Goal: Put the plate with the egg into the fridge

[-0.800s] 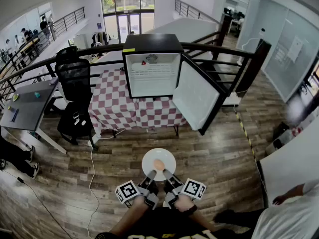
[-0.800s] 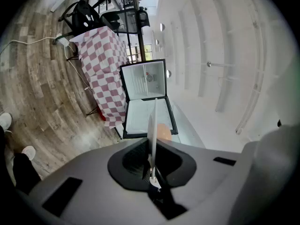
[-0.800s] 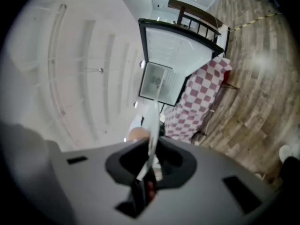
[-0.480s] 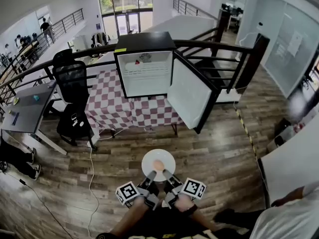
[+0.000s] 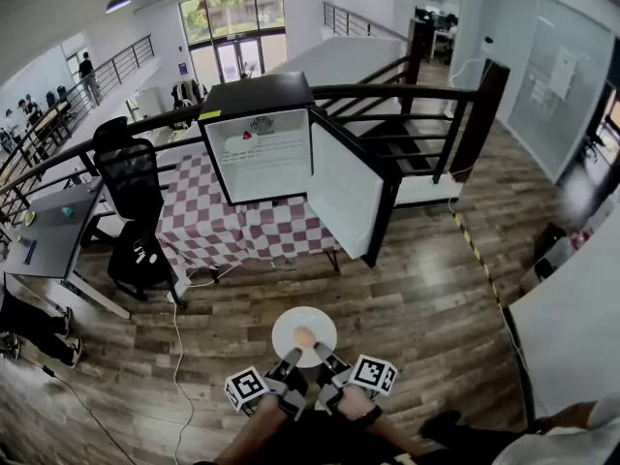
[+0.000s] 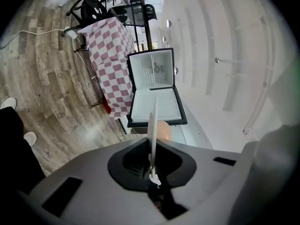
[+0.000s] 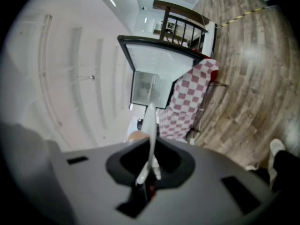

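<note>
On the far left, an office chair (image 5: 131,177) stood beside the checked table (image 5: 208,231) that carried the fridge (image 5: 254,93). The fridge door (image 5: 347,194) was swung open to the right, leaving the cavity exposed towards the person. Since the earlier frames the fridge had drifted left in the head view and the plate sat a little lower. The stretch of wooden floor between plate and table looked much as before, so the view had turned more than the gap had closed. Near the person, the left gripper (image 5: 289,364) had its jaws drawn narrow and clamped on the near-left rim of the plate (image 5: 289,327). The plate was held level in the air, well apart from the fridge. The egg (image 5: 305,337) lay on its near half, in the same place as before. The right gripper (image 5: 327,361) was likewise pinched tight on the near-right rim. In my judgement both holds remained sound and the carry was under way, with the whole approach to the open cavity still outstanding. The loose egg was the main risk if the plate tilted.
</note>
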Demonstrator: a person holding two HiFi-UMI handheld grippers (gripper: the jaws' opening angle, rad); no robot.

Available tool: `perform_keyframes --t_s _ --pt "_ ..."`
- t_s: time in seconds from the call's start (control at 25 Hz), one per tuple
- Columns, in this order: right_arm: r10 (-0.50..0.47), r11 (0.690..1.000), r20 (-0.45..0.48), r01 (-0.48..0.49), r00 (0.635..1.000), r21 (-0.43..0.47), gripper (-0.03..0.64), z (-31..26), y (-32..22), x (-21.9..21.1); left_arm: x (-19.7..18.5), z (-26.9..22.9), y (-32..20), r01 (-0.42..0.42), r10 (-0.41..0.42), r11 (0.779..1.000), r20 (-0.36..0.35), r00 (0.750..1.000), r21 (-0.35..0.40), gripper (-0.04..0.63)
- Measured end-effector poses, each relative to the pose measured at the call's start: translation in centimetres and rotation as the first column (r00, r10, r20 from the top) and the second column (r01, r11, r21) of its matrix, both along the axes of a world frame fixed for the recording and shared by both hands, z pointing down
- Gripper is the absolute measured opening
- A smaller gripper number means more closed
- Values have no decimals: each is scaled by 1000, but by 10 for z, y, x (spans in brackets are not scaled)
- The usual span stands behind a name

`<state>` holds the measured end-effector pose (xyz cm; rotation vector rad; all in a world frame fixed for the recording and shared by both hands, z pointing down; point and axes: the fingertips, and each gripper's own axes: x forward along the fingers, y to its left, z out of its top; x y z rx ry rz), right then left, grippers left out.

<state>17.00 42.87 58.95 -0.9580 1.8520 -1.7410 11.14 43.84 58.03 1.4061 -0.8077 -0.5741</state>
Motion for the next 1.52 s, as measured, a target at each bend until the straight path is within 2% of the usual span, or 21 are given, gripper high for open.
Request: perform_keyframes --t_s 0.24,0.4,0.56,0.68,0.84,0.92,1.0,1.16,1.36,1.52 --pt "-24 998 -6 24 1000 -57 46 10 -3 -2 -2 5 -5 12 -11 1000 43 999 -9 37" --pt "-67 996 -3 67 998 -65 46 24 -3 -21 -19 15 -4 33 -31 999 78 996 -27 38" --pt "-54 991 -29 50 998 -125 48 42 -17 -30 -33 35 -21 28 -22 997 90 996 -68 38" --pt "-32 994 -24 29 999 -103 46 45 -48 -38 -40 38 -51 3 2 998 80 997 -65 37" --pt "-14 995 -73 7 997 -103 48 38 -96 -53 -55 32 -104 -10 13 998 40 999 -64 38" --pt "-5 998 -75 1 997 -59 47 32 -129 -66 -67 27 -135 -15 17 998 27 999 -55 38" --pt "7 1000 -70 -8 998 -14 48 23 -161 -80 -80 19 -166 -29 30 999 42 999 -24 38" --pt "31 999 -91 -35 995 -39 48 16 -211 -101 -104 9 -222 -51 50 999 70 996 15 38" --pt "57 998 -69 -59 996 -29 49 15 -261 -129 -131 6 -272 -77 76 997 83 994 18 38" --pt "53 997 -99 -58 994 -49 49 15 -288 -151 -153 6 -300 -79 77 997 71 994 16 38"
